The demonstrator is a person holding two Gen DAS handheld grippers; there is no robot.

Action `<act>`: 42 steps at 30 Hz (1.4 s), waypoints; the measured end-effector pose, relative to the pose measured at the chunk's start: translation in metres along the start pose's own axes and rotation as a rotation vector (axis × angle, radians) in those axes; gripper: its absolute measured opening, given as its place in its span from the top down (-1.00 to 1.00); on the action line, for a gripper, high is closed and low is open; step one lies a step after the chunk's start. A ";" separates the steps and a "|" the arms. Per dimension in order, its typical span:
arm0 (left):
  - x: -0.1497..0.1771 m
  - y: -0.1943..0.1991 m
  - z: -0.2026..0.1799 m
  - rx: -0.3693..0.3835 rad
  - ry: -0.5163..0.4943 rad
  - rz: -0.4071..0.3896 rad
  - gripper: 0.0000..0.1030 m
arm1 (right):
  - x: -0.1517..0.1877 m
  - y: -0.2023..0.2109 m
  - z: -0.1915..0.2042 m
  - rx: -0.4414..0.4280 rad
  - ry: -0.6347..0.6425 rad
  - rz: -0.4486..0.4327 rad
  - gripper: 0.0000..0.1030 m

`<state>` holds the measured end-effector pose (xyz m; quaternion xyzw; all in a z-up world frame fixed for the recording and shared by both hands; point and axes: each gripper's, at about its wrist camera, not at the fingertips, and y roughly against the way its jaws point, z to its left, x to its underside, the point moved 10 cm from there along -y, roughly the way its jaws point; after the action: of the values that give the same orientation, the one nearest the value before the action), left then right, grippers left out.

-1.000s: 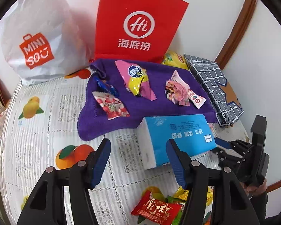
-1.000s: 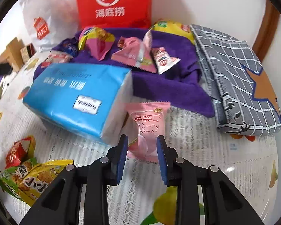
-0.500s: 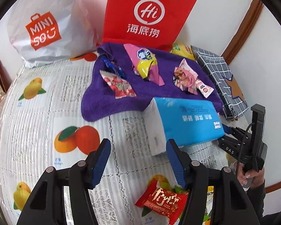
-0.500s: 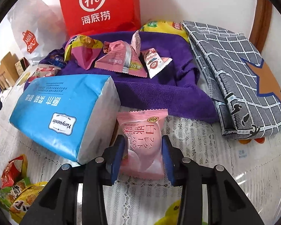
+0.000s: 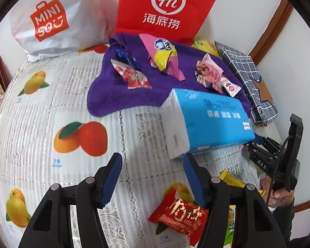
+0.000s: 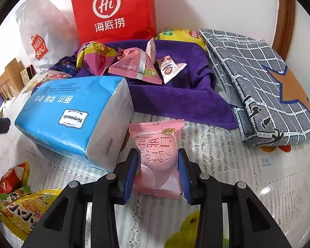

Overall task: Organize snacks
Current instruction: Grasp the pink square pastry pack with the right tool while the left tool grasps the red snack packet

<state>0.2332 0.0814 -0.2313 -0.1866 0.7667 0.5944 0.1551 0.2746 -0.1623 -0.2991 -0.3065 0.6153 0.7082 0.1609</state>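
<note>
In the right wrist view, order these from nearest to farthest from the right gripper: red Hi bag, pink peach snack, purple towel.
1. pink peach snack, between the right gripper's fingers
2. purple towel, just beyond it
3. red Hi bag, upright at the back wall

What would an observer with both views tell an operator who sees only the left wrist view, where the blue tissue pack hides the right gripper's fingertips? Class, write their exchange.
Operator: Is anything between the fingers of the right gripper?
Observer: Yes. It straddles a pink peach snack packet; I cannot tell whether the pads press it.
Operator: Is the packet lifted?
Observer: It appears not. It lies flat on the lace tablecloth, right beside the white end of the blue tissue pack.
</note>
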 end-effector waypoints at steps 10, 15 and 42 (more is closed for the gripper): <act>0.031 0.004 0.002 0.032 0.047 0.047 -0.15 | 0.003 0.003 0.000 0.011 -0.009 -0.001 0.24; 0.050 0.012 0.000 0.051 0.053 0.067 -0.15 | 0.004 0.004 0.000 0.017 -0.005 -0.001 0.24; 0.054 -0.025 -0.045 0.058 0.010 0.128 -0.28 | 0.025 0.021 -0.009 0.023 -0.003 -0.004 0.25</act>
<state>0.1967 0.0266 -0.2666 -0.1359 0.7946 0.5797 0.1183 0.2446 -0.1785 -0.2991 -0.3046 0.6227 0.7012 0.1667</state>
